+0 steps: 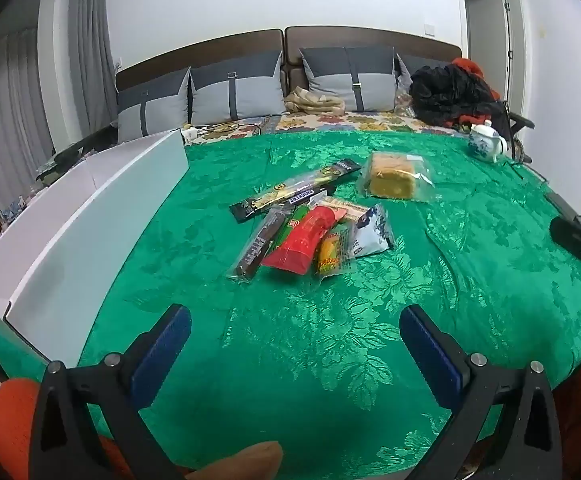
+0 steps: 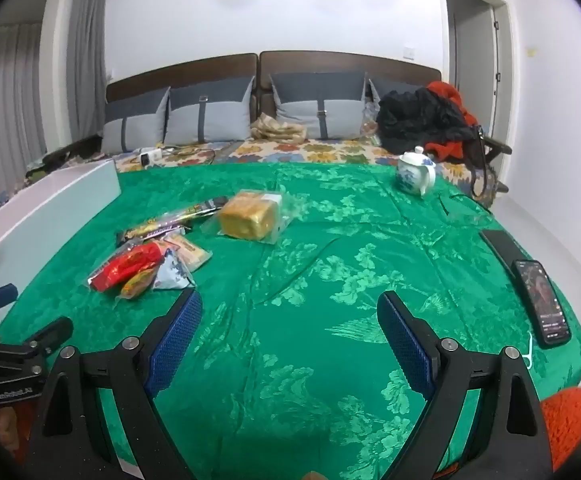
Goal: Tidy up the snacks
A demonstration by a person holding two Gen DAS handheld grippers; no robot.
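Right now I look across a counter draped in a shiny green cloth with a woven flower pattern point(image 1: 330, 340), and behind it a sofa with grey cushions point(image 1: 234, 88) runs along the white wall. On my left, a long white open box point(image 1: 102, 216) stands on the cloth, its wall just beside the snack pile but not touching it. Both grippers hover low over bare cloth at the near edge: my left gripper point(image 1: 294, 316) has its jaws spread wide with nothing between them, and my right gripper point(image 2: 288, 304) likewise stands apart and empty.

The snacks lie mid-counter in a loose heap. A yellow sponge cake in a clear plastic bag point(image 1: 392, 178) sits apart at the far right of the heap. A long black and gold packet point(image 1: 294, 190) lies slanted behind the others. A red foil pouch point(image 1: 304, 240) overlaps a brown bar in a clear wrapper point(image 1: 260, 244), a yellow and orange sachet point(image 1: 330, 256) and a white and blue packet point(image 1: 372, 232).

A white and blue porcelain teapot point(image 2: 414, 170) stands at the far right, and a black phone with a lit screen point(image 2: 542, 300) lies near the right edge.
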